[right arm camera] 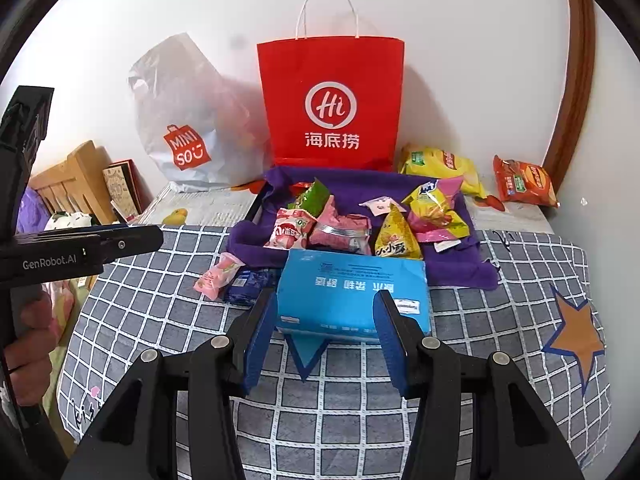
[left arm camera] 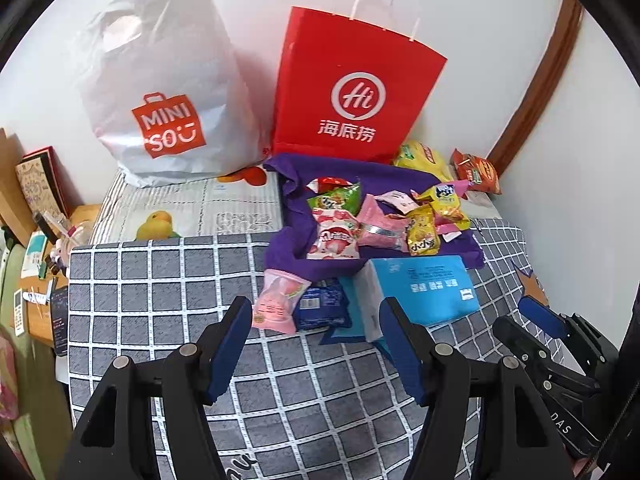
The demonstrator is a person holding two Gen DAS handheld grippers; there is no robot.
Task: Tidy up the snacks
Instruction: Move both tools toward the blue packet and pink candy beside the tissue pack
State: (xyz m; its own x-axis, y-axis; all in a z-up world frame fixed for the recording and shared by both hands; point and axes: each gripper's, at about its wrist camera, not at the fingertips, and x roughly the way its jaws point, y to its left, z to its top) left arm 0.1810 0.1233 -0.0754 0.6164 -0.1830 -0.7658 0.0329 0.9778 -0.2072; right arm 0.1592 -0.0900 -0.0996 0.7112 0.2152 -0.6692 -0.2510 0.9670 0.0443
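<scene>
Both sets of tongs hover open and empty over a checked bedspread (right arm camera: 160, 320): the left gripper (left arm camera: 316, 320) near a pink packet (left arm camera: 276, 300), the right gripper (right arm camera: 326, 312) before a blue tissue pack (right arm camera: 352, 288). Snacks (right arm camera: 340, 228) lie heaped on a purple cloth (right arm camera: 452, 264) toward the bed's far edge, below a red paper bag (right arm camera: 332, 104) and a white plastic bag (right arm camera: 184, 128).

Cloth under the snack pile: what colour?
Purple cloth; clearest in the right wrist view.
</scene>
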